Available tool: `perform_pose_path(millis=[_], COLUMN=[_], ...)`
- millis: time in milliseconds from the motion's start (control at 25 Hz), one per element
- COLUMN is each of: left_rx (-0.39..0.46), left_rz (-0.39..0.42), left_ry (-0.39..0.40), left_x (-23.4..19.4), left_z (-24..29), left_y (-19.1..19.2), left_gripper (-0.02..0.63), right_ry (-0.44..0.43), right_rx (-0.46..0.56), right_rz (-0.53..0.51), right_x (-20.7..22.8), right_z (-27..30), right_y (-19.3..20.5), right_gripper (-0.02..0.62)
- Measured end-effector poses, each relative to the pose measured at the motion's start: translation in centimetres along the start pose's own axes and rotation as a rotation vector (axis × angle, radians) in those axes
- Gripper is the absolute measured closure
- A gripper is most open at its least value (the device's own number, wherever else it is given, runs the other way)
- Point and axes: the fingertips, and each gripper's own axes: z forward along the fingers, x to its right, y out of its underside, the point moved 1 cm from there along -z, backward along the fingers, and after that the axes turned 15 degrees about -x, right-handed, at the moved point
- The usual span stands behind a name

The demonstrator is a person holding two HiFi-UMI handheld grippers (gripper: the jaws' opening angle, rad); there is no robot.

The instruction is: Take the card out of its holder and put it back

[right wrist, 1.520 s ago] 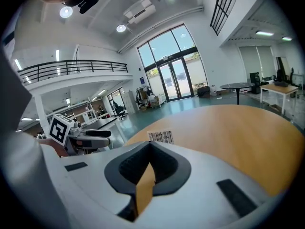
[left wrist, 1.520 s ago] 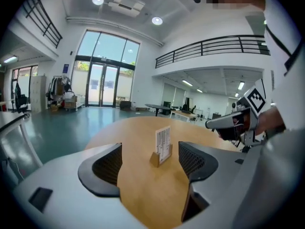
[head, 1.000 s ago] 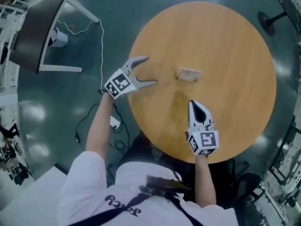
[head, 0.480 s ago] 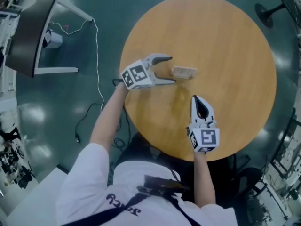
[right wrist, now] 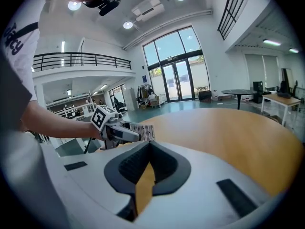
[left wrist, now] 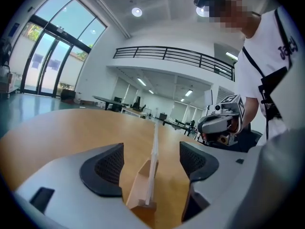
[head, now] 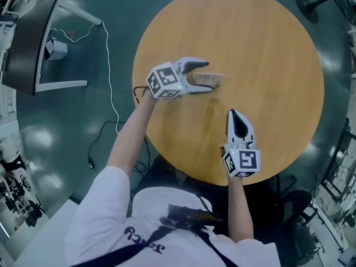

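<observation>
Whereas the left gripper (head: 204, 77) stood off the rim of the table (head: 267, 49) a second ago, it now reaches in over the wood and straddles the card (left wrist: 154, 151) and its holder (left wrist: 138, 190). Its jaws have just been closing a little but remain wide apart, one on each face of the card, and the pads (left wrist: 108, 167) touch nothing. Judgement: the approach is done and the grasp is not yet made, so the card sits in the holder with the removal still ahead. Right gripper (head: 235, 115): jaws together, tips meeting, nothing between them; it sits over the near part of the table, well apart from the holder and pointing towards it, having barely shifted. Card: thin, stiff, pale sheet, upright and edge-on in the left gripper view; the right gripper view shows a face printed with fine dark stripes. Holder: small block of pale bare wood, sloped sides, a narrow slot along the top that keeps the card's lower edge; it stands left of the table's centre. Table: round, smooth honey-coloured wood grain, slight sheen. Grippers: grey moulded plastic shells, curved fingers, black ribbed pads on the inner faces, a white cube with black square markers at the rear of each.
</observation>
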Motion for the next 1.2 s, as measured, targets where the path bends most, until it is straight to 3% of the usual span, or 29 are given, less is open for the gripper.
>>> perform_pose_path(millis=[80, 160, 320, 440, 680, 1200], left_rx=[0.006, 0.026, 0.041, 0.04, 0.052, 0.001], left_rz=[0.01, 0.017, 0.024, 0.036, 0.042, 0.09], left_ry=[0.014, 0.019, 0.04, 0.032, 0.047, 0.114], left_x=[0.3, 0.6, 0.9, 0.8, 1.2, 2.4], left_z=[0.5, 0.7, 0.9, 1.1, 0.7, 0.5], left_y=[-0.5, -1.0, -1.5, -1.6, -1.7, -1.9], left_gripper=[0.235, 0.324, 0.363, 0.449, 0.554, 0.577], right_ry=[0.003, 0.007, 0.019, 0.021, 0.007, 0.021], right_rx=[-0.004, -0.008, -0.012, -0.012, -0.002, 0.039], right_rz=[0.01, 0.017, 0.022, 0.02, 0.016, 0.006], right_x=[0.6, 0.9, 1.2, 1.3, 0.8, -0.1], right_z=[-0.3, -0.6, -0.8, -0.8, -0.9, -2.0], right_y=[0.2, 0.5, 0.5, 0.5, 0.8, -0.1], right_gripper=[0.574, 0.574, 0.574, 0.574, 0.574, 0.574])
